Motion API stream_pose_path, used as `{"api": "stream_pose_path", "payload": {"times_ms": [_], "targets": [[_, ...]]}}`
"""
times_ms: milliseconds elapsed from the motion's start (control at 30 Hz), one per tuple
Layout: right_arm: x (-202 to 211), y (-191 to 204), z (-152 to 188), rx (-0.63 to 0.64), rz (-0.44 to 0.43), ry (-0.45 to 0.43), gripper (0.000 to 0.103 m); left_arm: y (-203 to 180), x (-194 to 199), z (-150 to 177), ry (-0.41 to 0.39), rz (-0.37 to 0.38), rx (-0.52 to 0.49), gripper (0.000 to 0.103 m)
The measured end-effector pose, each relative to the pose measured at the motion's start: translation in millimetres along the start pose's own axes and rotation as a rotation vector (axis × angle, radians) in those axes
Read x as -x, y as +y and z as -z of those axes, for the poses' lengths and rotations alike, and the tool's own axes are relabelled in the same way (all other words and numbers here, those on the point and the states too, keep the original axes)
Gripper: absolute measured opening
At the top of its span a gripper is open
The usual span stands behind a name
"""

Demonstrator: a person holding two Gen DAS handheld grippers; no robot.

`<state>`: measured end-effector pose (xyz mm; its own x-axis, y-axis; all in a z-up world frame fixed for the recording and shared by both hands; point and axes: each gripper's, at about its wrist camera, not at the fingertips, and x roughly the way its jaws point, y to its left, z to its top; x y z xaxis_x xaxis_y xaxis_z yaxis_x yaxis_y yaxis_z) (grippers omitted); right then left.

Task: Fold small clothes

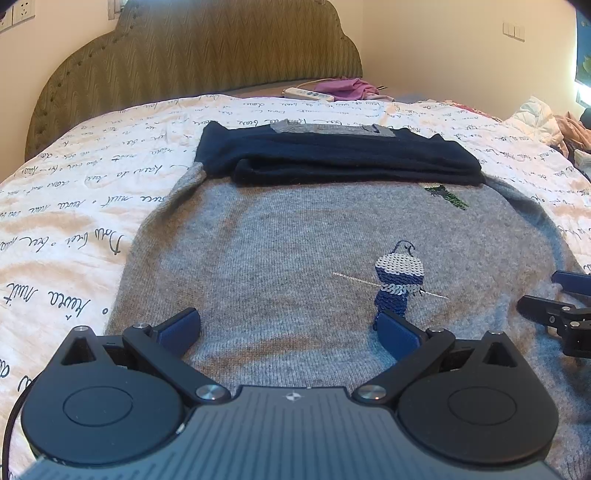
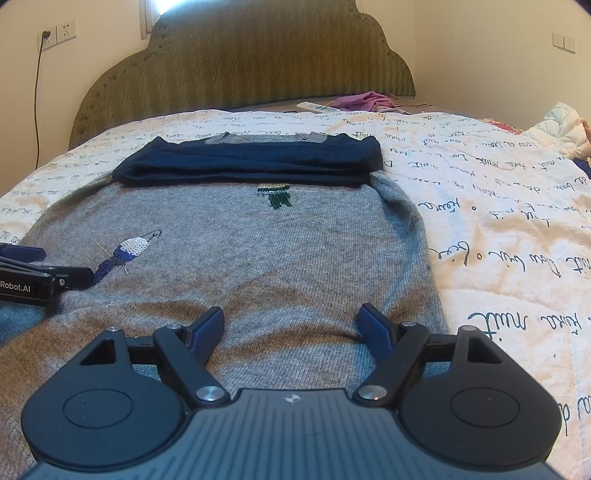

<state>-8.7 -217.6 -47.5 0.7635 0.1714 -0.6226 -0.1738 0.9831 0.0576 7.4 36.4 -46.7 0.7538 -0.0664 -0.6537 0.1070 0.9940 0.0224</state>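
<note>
Grey sweater (image 2: 280, 254) flat on bed (image 2: 491, 206), navy sleeves folded across its far end. Both grippers, L (image 1: 288, 328) & R (image 2: 291, 325), fingers wide over near hem. Pinch both hem corners evenly, lift together.

Bed quilt (image 2: 480, 206), white with black handwritten script, spread flat. Upholstered headboard (image 2: 258, 62), olive green, chevron pattern, scalloped top. White power strip (image 2: 317, 107) near the headboard, just beside a crumpled purple cloth (image 2: 364, 100). Wall socket (image 2: 57, 34) with a plugged cord. Light switches (image 2: 563, 42). Bundled pale clothing (image 2: 561, 127) at the bed's right edge.
</note>
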Motion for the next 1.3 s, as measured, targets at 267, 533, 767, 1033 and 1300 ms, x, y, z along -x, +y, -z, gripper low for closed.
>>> {"api": "stream_pose_path", "payload": {"times_ms": [267, 533, 767, 1033, 1300], "targets": [[0.2, 0.3, 0.2, 0.002, 0.001, 0.001, 0.08, -0.1, 0.0, -0.1, 0.001, -0.003, 0.001, 0.103], [0.4, 0.5, 0.0, 0.001, 0.0, 0.001, 0.08, -0.8, -1.0, -0.3, 0.003, -0.006, -0.004, 0.103], [0.3, 0.9, -0.3, 0.005, 0.005, 0.001, 0.08, -1.0, -2.0, -0.5, 0.004, -0.01, -0.009, 0.103], [0.5, 1.7, -0.1, 0.006, 0.009, 0.001, 0.08, -1.4, -2.1, -0.6, 0.004, -0.011, -0.011, 0.103], [0.5, 1.4, 0.0, 0.004, 0.007, 0.002, 0.08, -2.1, -1.7, 0.0, 0.001, -0.028, -0.017, 0.103]]}}
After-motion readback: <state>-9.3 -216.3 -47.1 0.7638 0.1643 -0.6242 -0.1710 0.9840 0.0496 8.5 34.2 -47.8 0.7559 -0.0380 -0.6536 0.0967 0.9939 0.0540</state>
